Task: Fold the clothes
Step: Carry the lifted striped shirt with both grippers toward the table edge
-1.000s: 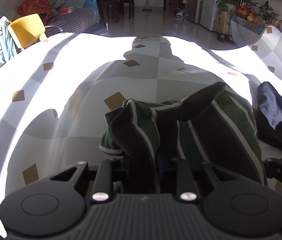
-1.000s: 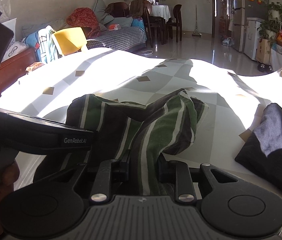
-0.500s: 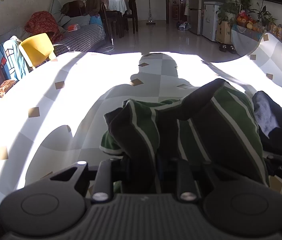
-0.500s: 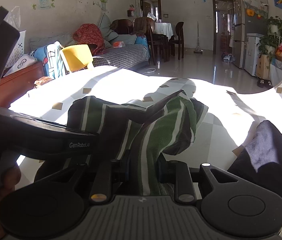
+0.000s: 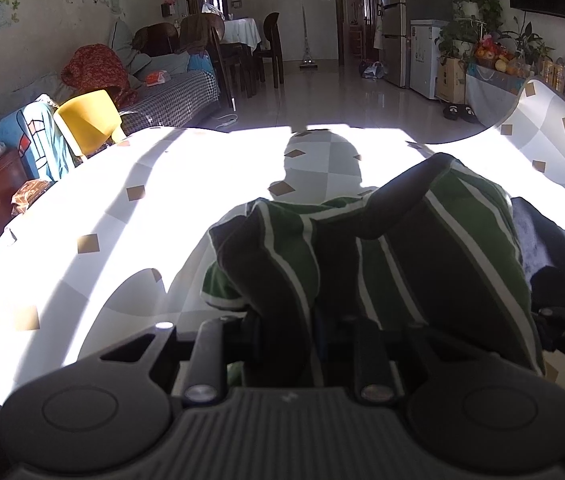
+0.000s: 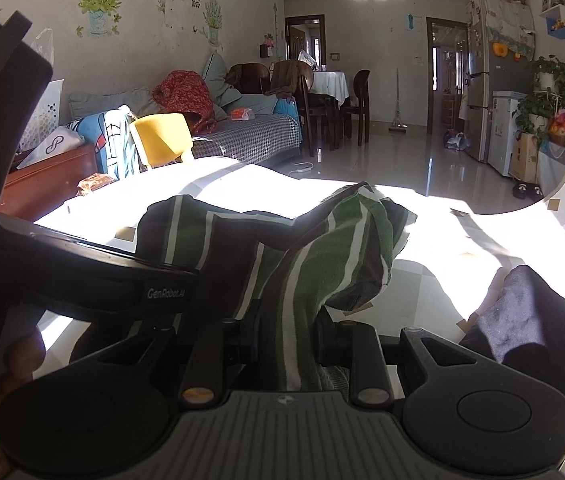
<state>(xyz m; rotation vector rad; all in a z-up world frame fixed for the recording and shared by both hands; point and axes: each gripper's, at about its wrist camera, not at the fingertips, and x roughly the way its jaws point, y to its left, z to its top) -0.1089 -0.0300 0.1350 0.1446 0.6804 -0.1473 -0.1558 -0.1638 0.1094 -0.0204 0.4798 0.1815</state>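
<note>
A green, black and white striped garment (image 5: 382,256) hangs bunched between both grippers above the checked table (image 5: 130,216). My left gripper (image 5: 282,332) is shut on one part of it; the cloth drapes over the fingers and hides the tips. My right gripper (image 6: 286,332) is shut on another part of the same garment (image 6: 322,256). The left gripper's body (image 6: 82,272) shows at the left of the right wrist view, close beside the right one. The garment is held off the table.
A dark navy garment (image 5: 554,248) lies on the table to the right, also in the right wrist view (image 6: 538,320). A yellow chair (image 5: 90,120) and a wooden cabinet (image 6: 50,180) stand past the table's left edge. The tablecloth curls up at far right (image 5: 554,128).
Both grippers have risen and tilted up, lifting the striped garment; more of the room shows. The grips have not changed.
</note>
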